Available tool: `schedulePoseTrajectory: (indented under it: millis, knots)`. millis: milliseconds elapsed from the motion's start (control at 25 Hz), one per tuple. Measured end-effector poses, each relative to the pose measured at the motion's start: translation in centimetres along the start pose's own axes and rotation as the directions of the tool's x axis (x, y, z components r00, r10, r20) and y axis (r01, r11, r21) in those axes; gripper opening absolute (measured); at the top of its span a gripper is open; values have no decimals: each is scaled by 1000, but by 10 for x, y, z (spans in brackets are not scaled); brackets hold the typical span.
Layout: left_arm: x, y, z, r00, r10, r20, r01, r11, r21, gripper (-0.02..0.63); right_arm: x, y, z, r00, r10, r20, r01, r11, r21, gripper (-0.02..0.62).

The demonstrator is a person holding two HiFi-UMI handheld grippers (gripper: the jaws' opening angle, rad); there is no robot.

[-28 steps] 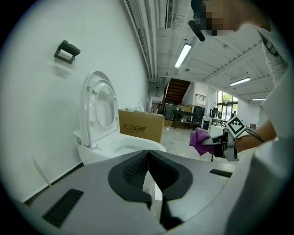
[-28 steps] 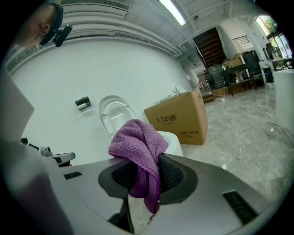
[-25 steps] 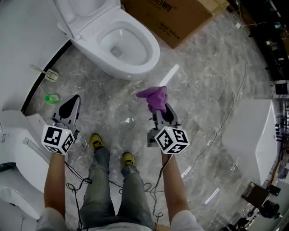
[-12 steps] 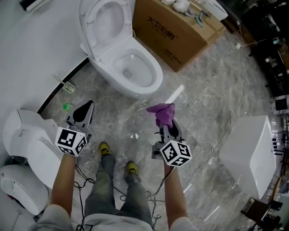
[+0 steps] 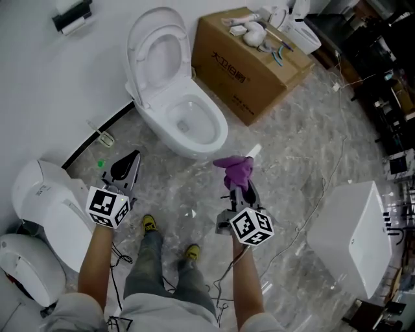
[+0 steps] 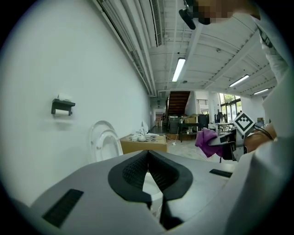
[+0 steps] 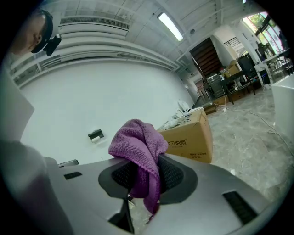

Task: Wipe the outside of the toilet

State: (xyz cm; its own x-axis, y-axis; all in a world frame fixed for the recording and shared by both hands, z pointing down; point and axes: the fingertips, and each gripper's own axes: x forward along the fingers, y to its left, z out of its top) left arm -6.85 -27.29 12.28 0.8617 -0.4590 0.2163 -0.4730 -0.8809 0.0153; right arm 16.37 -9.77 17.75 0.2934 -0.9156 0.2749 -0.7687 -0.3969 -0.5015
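A white toilet (image 5: 185, 123) stands against the wall with its lid and seat raised (image 6: 104, 142). My right gripper (image 5: 237, 176) is shut on a purple cloth (image 5: 235, 170), which bunches above the jaws (image 7: 138, 147). It hovers over the floor just in front of the bowl's front right. My left gripper (image 5: 124, 166) is shut with nothing in it, held to the front left of the toilet. The purple cloth (image 6: 206, 140) also shows in the left gripper view.
A cardboard box (image 5: 249, 61) with white items on top stands right of the toilet. A paper holder (image 5: 71, 16) hangs on the wall. Other white toilets (image 5: 45, 214) sit at the left, and a white unit (image 5: 353, 237) at the right. Cables trail on the marble floor (image 5: 305, 155).
The view has pulled back and tilted up, showing the whole toilet and box. Both grippers have kept their hold and place relative to me.
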Motion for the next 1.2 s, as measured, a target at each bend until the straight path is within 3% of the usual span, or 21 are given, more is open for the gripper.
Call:
schedulePoseTrajectory:
  millis: [440, 720, 960, 1200]
  knots:
    - [-56, -32, 74, 993, 94, 73, -94, 996, -3, 20, -56, 22, 61, 997, 71, 13, -70, 996, -54, 120]
    - [-95, -49, 104, 981, 155, 116, -155, 988, -9, 20, -97, 34, 79, 994, 106, 9, -104, 990, -91, 120]
    - [-124, -76, 124, 977, 166, 137, -170, 985, 14, 20, -134, 37, 96, 992, 123, 12, -120, 983, -141, 117]
    - [-148, -108, 143, 972, 167, 163, -176, 983, 45, 20, -173, 30, 115, 990, 133, 39, -127, 984, -123, 117]
